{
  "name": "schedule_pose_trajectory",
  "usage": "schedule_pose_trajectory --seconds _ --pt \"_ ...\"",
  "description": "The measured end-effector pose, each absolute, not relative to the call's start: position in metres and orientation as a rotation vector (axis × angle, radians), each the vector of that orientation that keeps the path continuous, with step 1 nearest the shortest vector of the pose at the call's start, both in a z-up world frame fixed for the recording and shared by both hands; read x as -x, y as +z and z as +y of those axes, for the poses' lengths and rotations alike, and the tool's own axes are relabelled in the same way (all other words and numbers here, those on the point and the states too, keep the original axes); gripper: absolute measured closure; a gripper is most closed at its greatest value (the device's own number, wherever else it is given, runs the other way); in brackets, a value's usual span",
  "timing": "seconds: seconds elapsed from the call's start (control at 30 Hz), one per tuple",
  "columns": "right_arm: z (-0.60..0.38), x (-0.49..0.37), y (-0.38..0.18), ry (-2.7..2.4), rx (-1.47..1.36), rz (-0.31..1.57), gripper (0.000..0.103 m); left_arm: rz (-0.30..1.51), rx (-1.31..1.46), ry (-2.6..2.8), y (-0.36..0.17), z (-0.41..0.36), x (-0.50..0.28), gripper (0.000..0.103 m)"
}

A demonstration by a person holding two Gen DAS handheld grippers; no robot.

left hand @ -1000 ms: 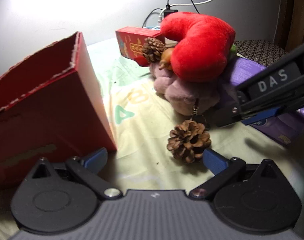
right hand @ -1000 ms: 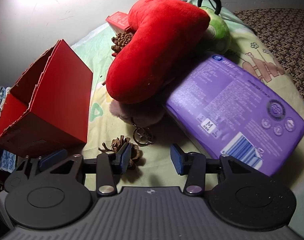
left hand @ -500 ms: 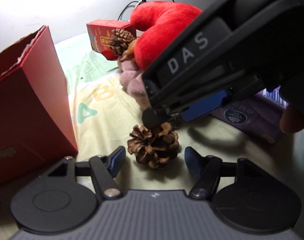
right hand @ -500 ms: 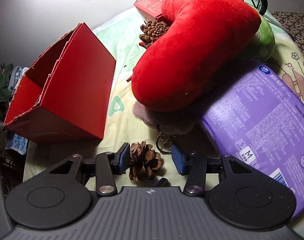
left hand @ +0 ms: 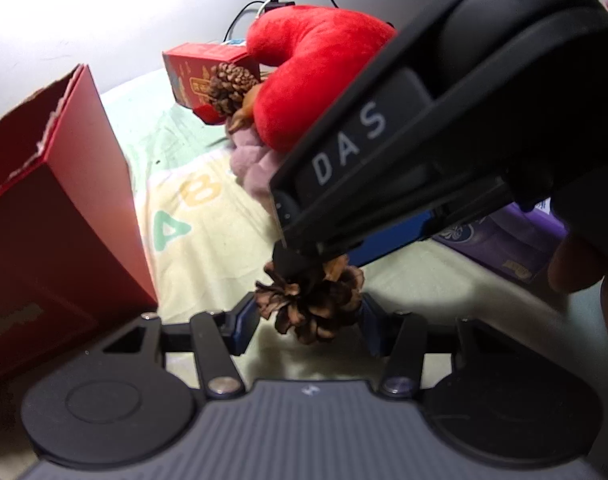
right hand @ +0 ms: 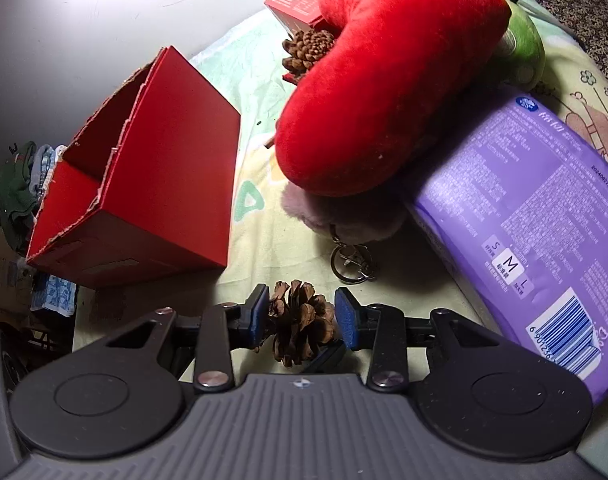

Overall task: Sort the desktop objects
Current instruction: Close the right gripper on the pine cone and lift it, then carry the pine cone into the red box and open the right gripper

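Barely started: right gripper point(right hand: 302, 316) pads pinch the brown pine cone point(right hand: 300, 318) near the cloth; left gripper point(left hand: 308, 320) half open, flanking it, holding nothing; torn red cardboard box point(right hand: 144, 184) at left looks empty; red heart plush point(right hand: 384, 92), purple packet point(right hand: 524, 216), far pine cone point(right hand: 308, 50) unsorted

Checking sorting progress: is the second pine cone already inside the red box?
No, that pine cone lies outside the red box, against the heart plush.

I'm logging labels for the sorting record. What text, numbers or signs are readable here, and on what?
"DAS": right tongs' housing.
"A", "B": printed cloth.
"S", "M", "L": purple pack.
"6 90123...", partly cut off: its barcode.
Pack's fine print and the small red carton: too small to read.
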State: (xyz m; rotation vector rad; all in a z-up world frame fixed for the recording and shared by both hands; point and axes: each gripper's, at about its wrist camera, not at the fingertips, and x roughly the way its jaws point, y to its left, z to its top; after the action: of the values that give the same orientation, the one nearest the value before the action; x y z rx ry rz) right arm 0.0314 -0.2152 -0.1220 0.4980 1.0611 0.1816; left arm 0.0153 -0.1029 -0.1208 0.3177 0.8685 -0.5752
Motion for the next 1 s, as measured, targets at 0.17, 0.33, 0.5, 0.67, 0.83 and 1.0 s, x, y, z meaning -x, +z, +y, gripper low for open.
schedule_pose_trajectory --seconds 0.17,0.33,0.5,0.67,0.83,1.0 --pt "-0.204 -0.025 -0.101 0.198 -0.459 1.018 0.064 0.881 -0.311 -0.549 -0.098 -0.093 -0.017 0.050" --pt "-0.187 -0.024 -0.079 0.231 -0.434 0.985 0.064 0.868 -0.299 -0.517 -0.074 -0.074 -0.016 0.050" --pt "-0.165 -0.030 -0.051 0.277 -0.416 0.940 0.063 0.828 -0.282 -0.492 -0.045 -0.047 -0.018 0.050" --pt "-0.134 -0.042 -0.015 0.328 -0.352 0.877 0.063 0.755 -0.294 -0.439 -0.013 -0.019 -0.029 0.050" --pt "-0.095 -0.066 0.013 0.388 -0.286 0.813 0.063 0.729 -0.277 -0.377 0.011 0.018 -0.056 0.050" --pt "-0.053 -0.103 0.019 0.430 -0.248 0.785 0.063 0.728 -0.258 -0.314 0.013 0.055 -0.092 0.050"
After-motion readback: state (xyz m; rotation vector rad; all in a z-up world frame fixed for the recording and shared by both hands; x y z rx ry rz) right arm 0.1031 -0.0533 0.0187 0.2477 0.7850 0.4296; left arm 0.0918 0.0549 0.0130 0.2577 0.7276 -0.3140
